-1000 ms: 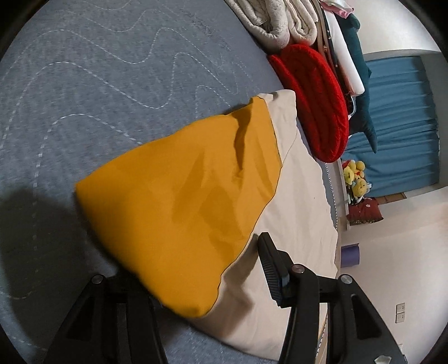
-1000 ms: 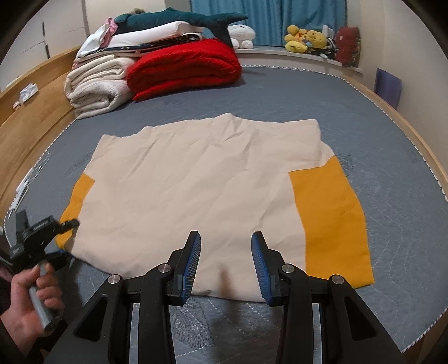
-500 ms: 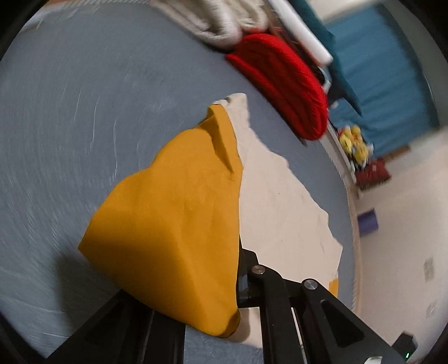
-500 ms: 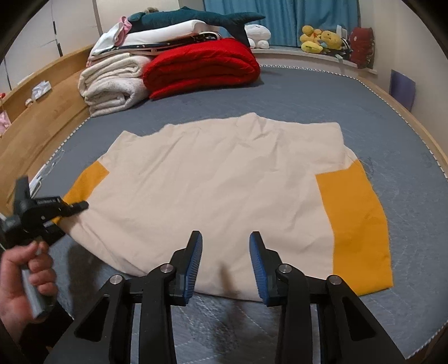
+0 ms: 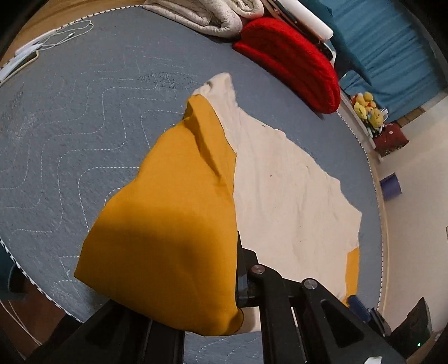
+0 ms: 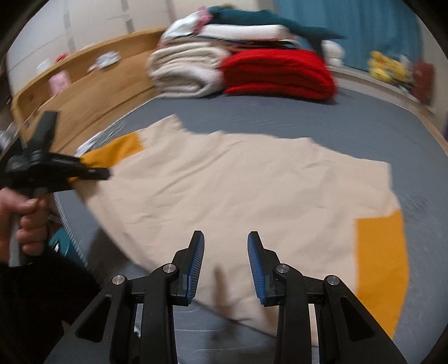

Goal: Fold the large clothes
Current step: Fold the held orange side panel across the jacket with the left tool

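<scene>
Right wrist: grey quilted bed [image 6: 350, 123] (wooden frame) — blue curtains [image 6: 350, 25].

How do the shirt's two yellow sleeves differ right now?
The left yellow sleeve is pinched in the left gripper and pulled up off the bed; the right yellow sleeve lies flat, untouched, beside the right gripper, whose jaws stand apart. Both join the same cream shirt.

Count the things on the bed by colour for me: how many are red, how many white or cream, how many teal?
Red: 1, the folded red knitted blanket
White or cream: 2, the cream garment with mustard-yellow sleeves and the folded off-white blanket
Teal: 1, the teal plush shark
Total: 4
</scene>
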Available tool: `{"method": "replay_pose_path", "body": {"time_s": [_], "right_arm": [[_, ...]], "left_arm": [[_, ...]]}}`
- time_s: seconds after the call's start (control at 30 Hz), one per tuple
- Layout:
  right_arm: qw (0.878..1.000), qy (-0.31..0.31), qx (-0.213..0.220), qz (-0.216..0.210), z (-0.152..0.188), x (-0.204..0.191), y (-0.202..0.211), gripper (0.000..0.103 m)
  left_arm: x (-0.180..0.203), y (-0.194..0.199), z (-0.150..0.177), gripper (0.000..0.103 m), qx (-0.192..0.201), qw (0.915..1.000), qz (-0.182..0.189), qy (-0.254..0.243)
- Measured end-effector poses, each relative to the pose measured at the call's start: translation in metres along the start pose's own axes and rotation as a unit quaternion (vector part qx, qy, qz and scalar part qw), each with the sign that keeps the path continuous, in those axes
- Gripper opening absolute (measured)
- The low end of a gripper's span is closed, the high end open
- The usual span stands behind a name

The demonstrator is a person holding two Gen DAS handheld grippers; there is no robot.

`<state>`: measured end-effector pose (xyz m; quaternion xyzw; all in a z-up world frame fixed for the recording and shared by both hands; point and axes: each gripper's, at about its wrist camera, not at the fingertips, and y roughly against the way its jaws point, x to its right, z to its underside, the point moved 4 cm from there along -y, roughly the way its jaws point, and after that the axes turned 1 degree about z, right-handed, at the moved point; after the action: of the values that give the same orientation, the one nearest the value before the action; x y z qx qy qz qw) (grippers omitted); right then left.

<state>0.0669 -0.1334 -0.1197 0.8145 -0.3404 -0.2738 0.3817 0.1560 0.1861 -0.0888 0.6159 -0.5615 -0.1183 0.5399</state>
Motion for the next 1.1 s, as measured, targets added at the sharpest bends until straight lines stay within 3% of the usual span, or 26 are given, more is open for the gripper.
{"method": "replay_pose_path", "body": {"time_s": [0.13, 0.27, 0.33, 0.47, 0.63, 0.77, 0.97, 1.1], "right_arm": [[0.999, 0.009, -0.035, -0.011, 0.003, -0.019, -0.029, 0.033], [0.989, 0.002, -0.146, 0.0, 0.026, -0.015, -0.09, 0.033], [0.987, 0.008, -0.163, -0.002, 0.028, -0.014, -0.105, 0.032], [0.991, 0.025, -0.129, 0.012, 0.005, -0.014, -0.086, 0.032], [0.995, 0.023, -0.053, 0.087, -0.031, 0.016, -0.014, 0.035], [0.985, 0.003, -0.007, 0.171, -0.051, 0.07, 0.049, 0.046], [0.969, -0.016, -0.006, 0.245, -0.027, 0.151, 0.09, 0.052], [0.967, -0.082, -0.031, 0.24, 0.013, 0.2, 0.094, 0.052]], "left_arm": [[0.012, 0.003, 0.001, 0.008, 0.012, 0.9997, -0.008, -0.022], [0.025, -0.011, 0.009, 0.008, -0.001, 0.9978, -0.029, -0.059], [0.031, -0.014, 0.01, 0.008, 0.003, 0.9952, -0.048, -0.085], [0.032, -0.01, 0.011, 0.008, 0.011, 0.9938, -0.053, -0.098], [0.034, -0.003, 0.015, 0.008, 0.022, 0.9944, -0.044, -0.094], [0.053, -0.001, 0.021, 0.008, 0.037, 0.99, -0.055, -0.125], [0.092, -0.001, 0.033, 0.008, 0.072, 0.9751, -0.069, -0.198], [0.129, -0.001, 0.046, 0.008, 0.087, 0.9606, -0.054, -0.258]]}}
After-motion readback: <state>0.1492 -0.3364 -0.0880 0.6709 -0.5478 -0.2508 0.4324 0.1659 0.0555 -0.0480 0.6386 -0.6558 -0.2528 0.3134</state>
